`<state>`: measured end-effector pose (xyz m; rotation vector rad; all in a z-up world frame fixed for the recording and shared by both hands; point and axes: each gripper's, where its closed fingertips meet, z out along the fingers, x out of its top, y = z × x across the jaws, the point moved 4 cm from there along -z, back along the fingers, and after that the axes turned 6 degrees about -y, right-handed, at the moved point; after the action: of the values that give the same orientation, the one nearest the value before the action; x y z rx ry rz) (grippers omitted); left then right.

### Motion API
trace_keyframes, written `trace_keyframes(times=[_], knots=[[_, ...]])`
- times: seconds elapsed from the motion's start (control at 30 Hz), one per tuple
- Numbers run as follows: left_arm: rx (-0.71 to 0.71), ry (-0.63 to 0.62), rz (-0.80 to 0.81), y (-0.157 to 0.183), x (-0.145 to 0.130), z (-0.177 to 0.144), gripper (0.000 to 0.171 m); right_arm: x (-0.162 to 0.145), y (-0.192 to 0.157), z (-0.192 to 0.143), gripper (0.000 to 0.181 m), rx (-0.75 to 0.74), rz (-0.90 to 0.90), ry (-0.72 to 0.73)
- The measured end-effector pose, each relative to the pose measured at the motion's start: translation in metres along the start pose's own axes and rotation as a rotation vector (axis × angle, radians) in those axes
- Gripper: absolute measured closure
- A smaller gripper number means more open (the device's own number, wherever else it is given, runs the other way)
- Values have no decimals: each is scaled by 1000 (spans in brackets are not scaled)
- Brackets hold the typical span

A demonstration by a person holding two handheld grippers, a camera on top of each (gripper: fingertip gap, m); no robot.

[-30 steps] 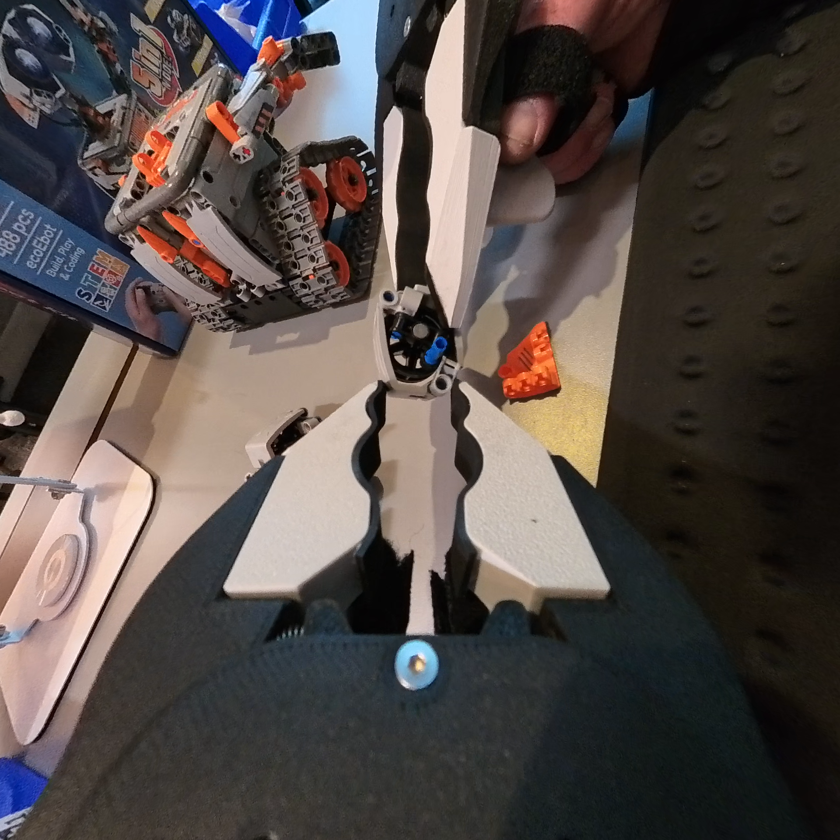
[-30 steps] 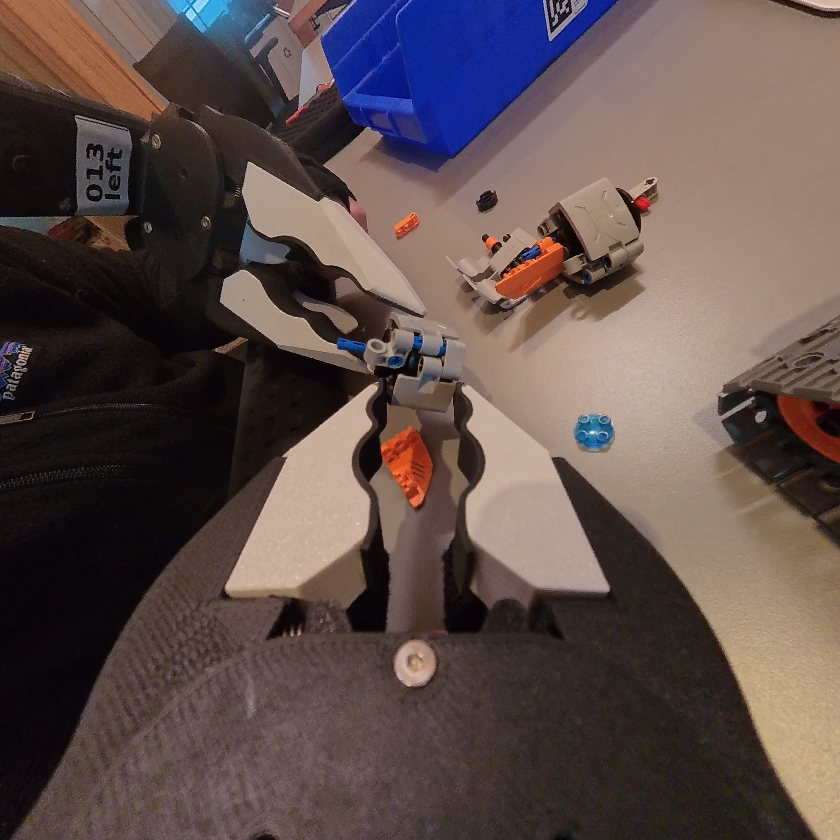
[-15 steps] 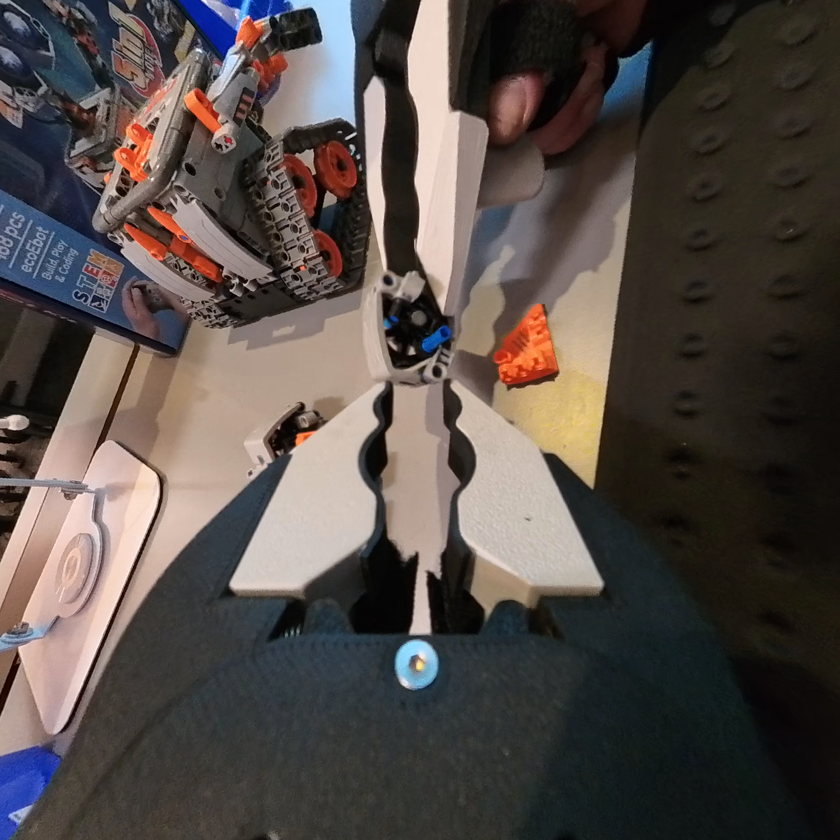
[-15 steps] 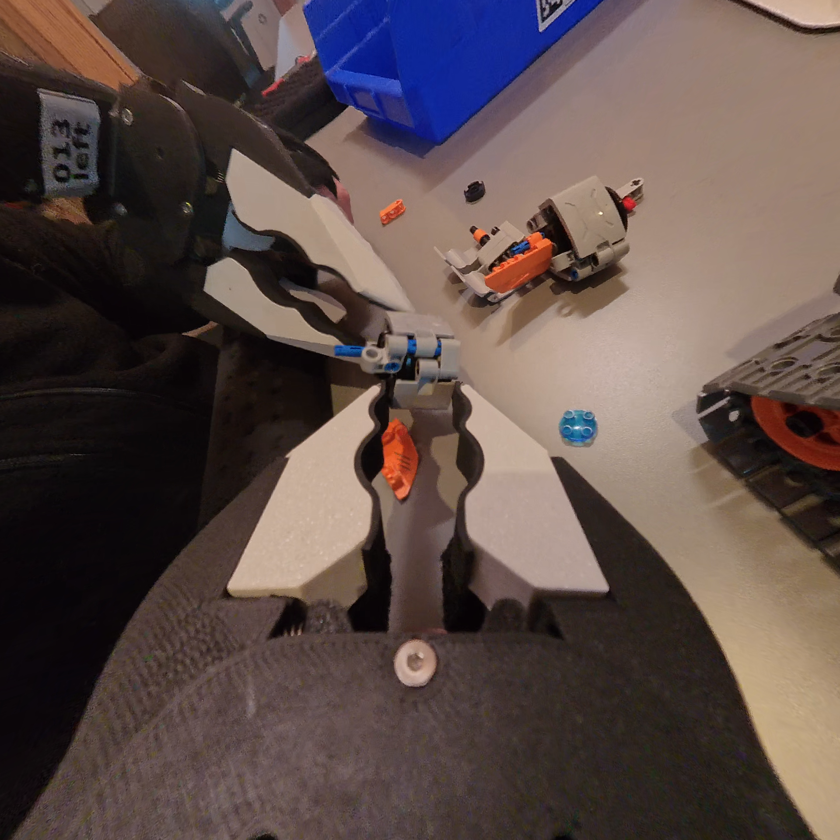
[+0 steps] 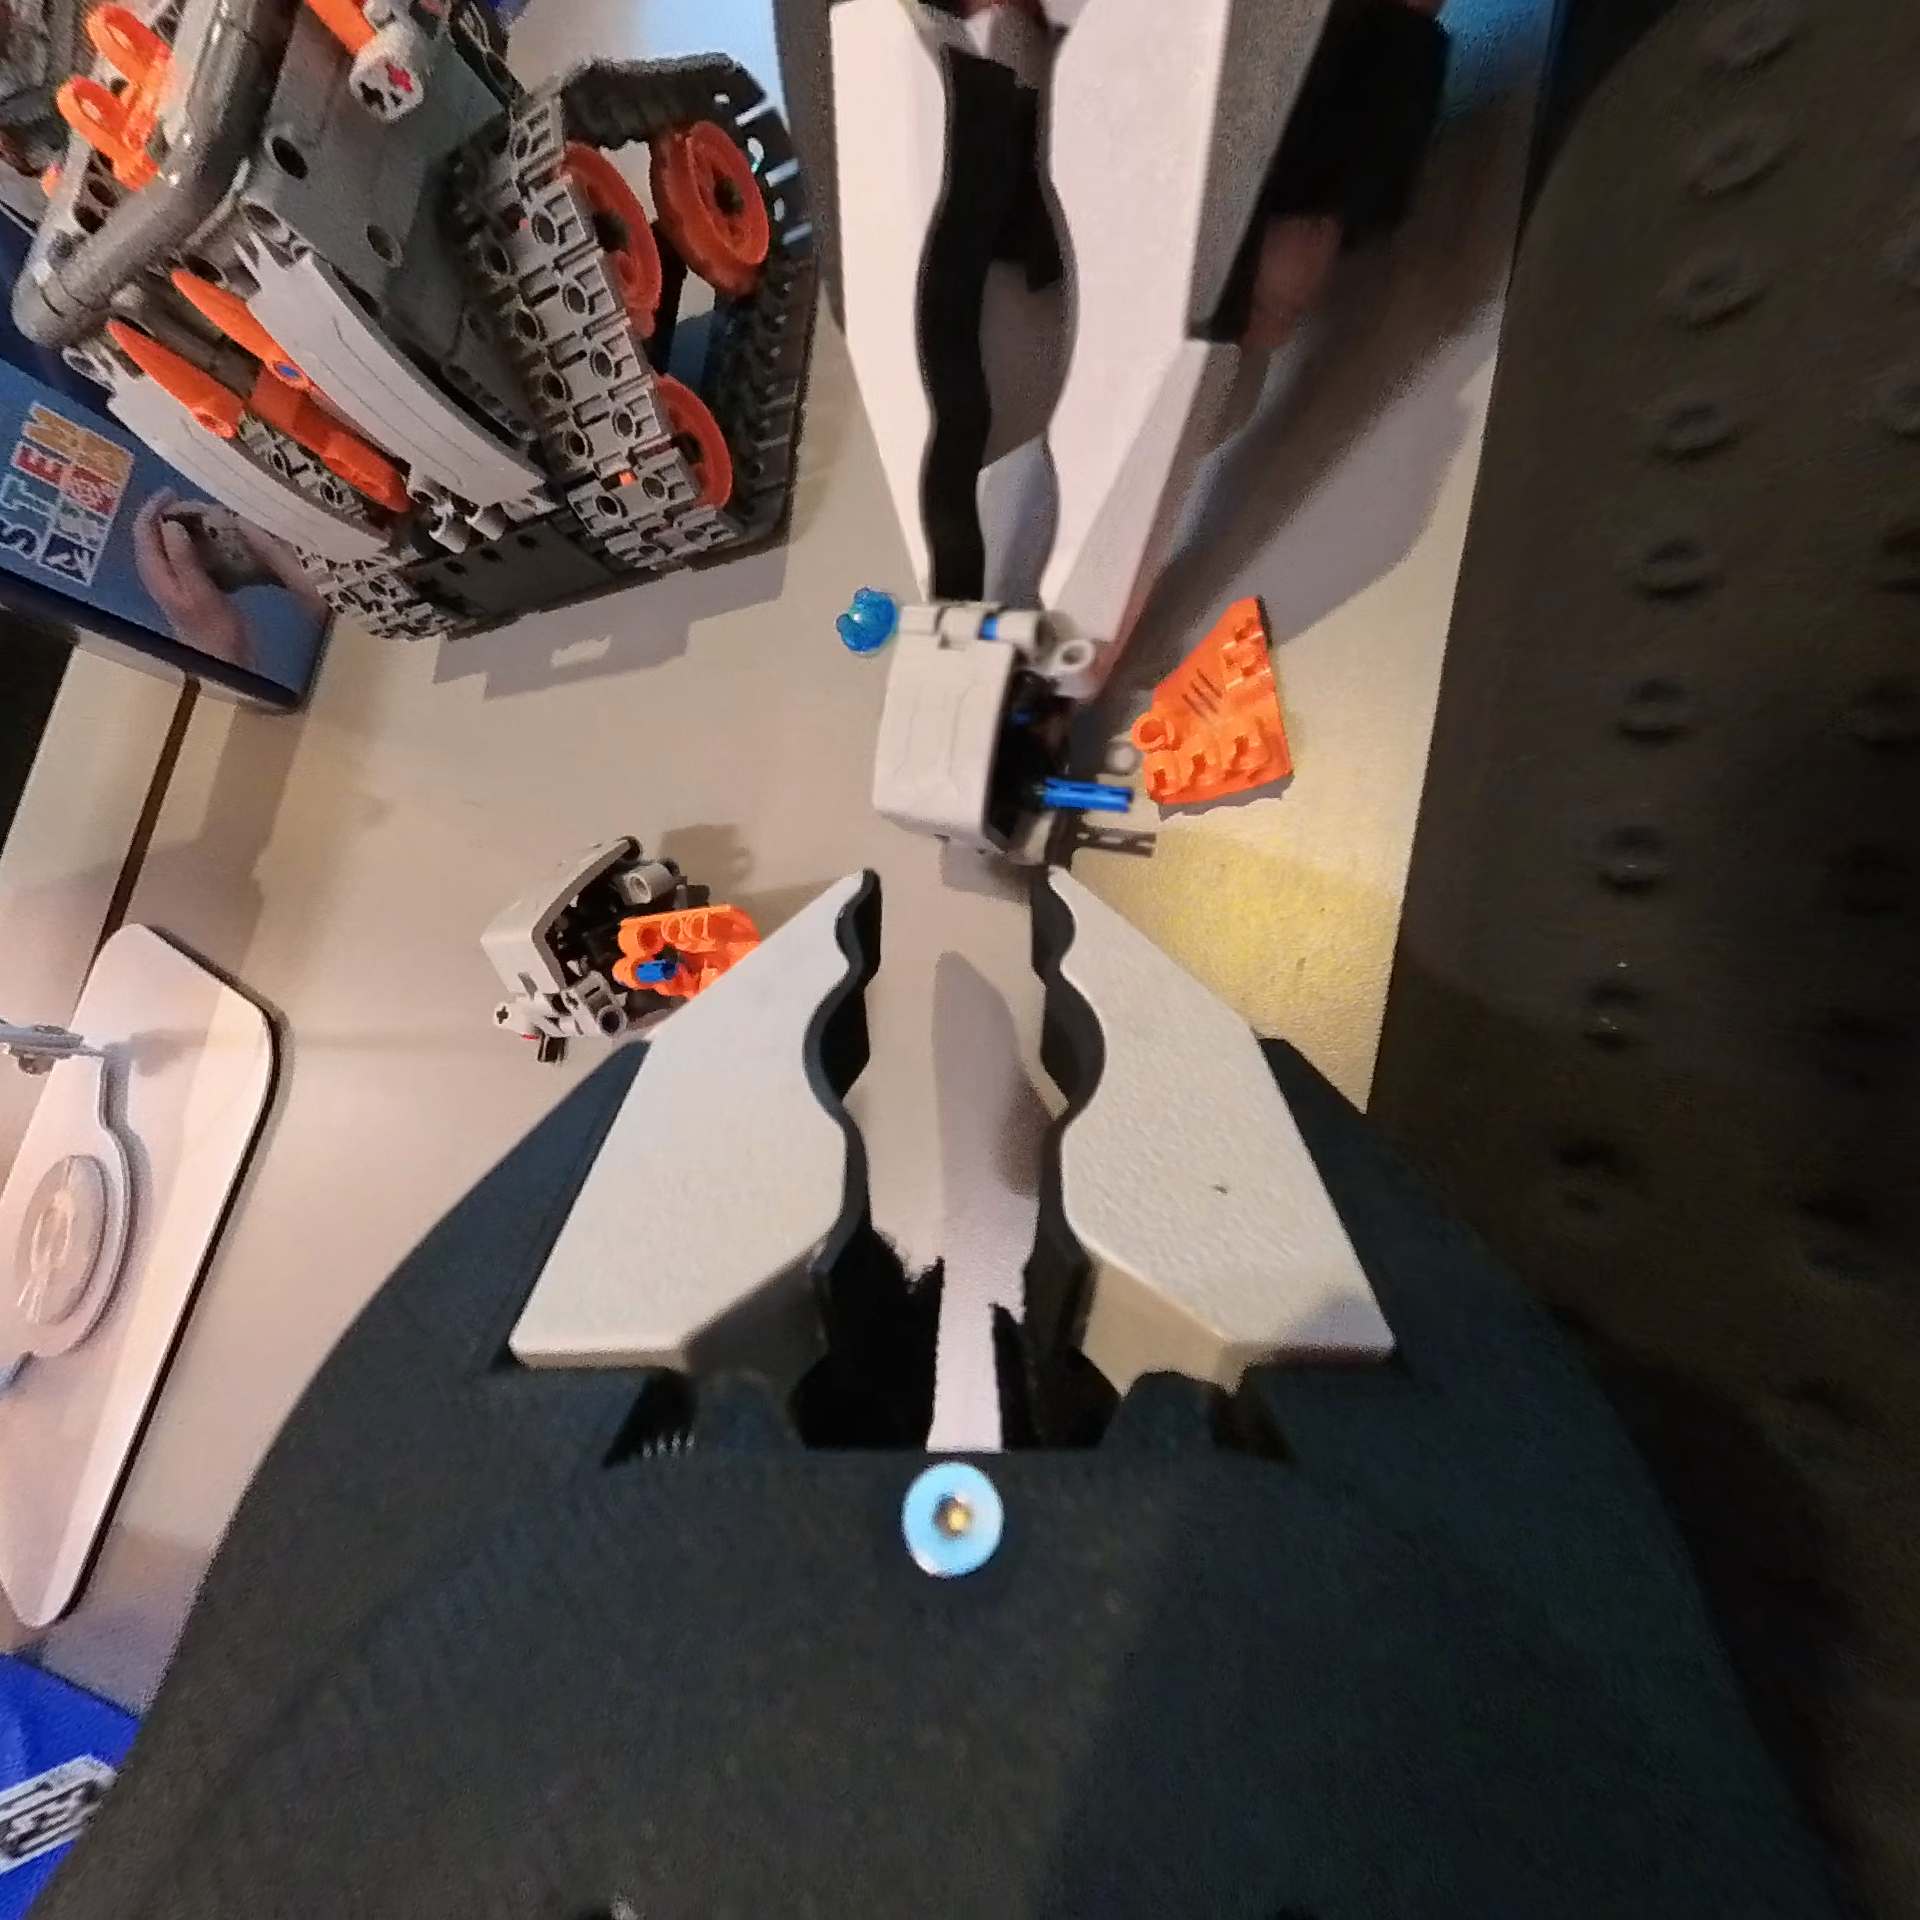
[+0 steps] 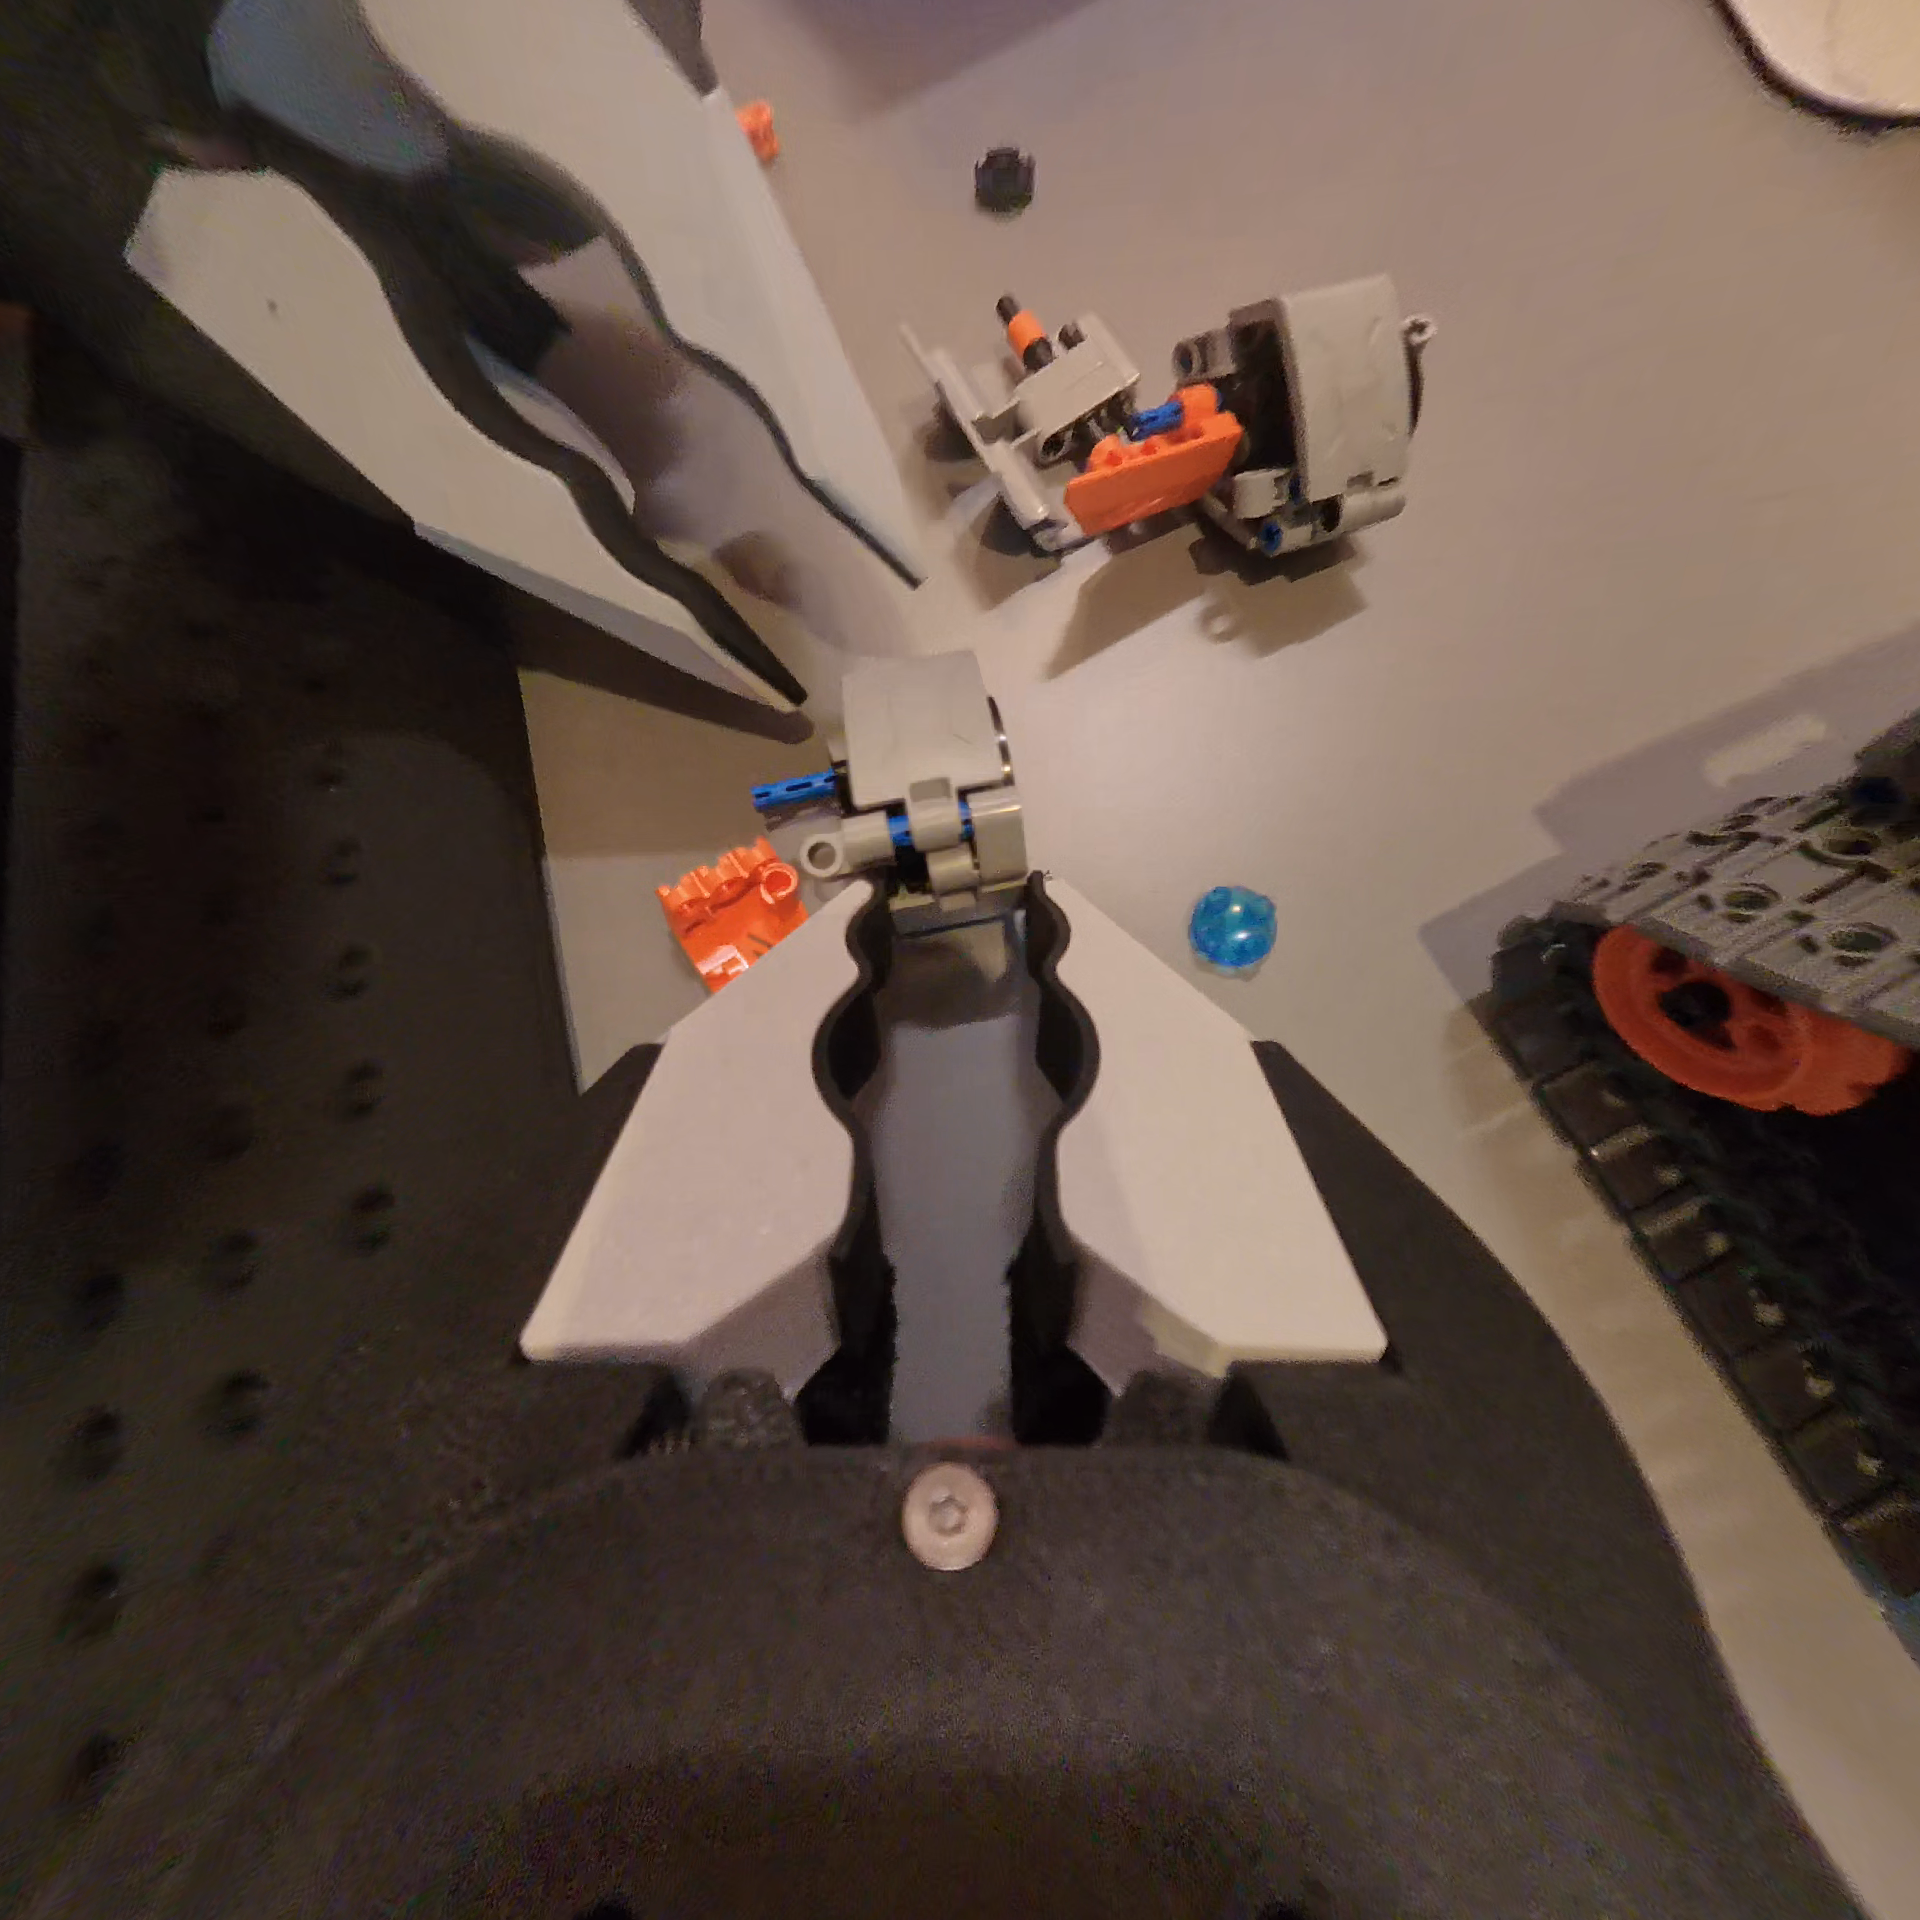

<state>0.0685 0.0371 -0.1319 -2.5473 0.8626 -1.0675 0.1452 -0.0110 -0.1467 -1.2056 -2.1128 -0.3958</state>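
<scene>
My right gripper [image 6: 953, 890] is shut on a small grey brick assembly [image 6: 914, 743] with blue pins, held low over the grey table [image 6: 1455, 208]. I cannot tell if it touches the table. My left gripper [image 5: 958, 888] is open and empty, its tips just short of the same assembly [image 5: 940, 743]. In the left wrist view the right gripper [image 5: 997, 613] comes in from the top. In the right wrist view the left gripper [image 6: 857, 639] stands at the upper left. An orange wedge plate [image 5: 1216, 717] and a blue round stud [image 6: 1231, 928] lie beside the assembly.
A grey and orange sub-assembly [image 6: 1164, 436] lies farther out. A tracked brick vehicle [image 5: 416, 312] stands beside a printed blue box [image 5: 156, 551]. A black dimpled mat [image 5: 1662, 935] runs along the table edge. A white plate [image 5: 135, 1195] and a small black round piece [image 6: 1003, 192] lie apart. The grippers' ends are close to 5 cm from one another. It is some 4 cm from my right tips to the blue round stud [image 6: 1231, 928]. It turns up in the left wrist view [image 5: 869, 617] as well.
My left gripper has let go of the grey assembly and drawn back from it. The right gripper keeps hold and has lowered it toward the table, and it has turned.
</scene>
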Motion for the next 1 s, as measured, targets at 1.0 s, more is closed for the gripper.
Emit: trace_keyframes(times=[1.0], knots=[[-63,-13,-42,4,-1,8,135,-1,2,-2,160,-24,-20,-14]])
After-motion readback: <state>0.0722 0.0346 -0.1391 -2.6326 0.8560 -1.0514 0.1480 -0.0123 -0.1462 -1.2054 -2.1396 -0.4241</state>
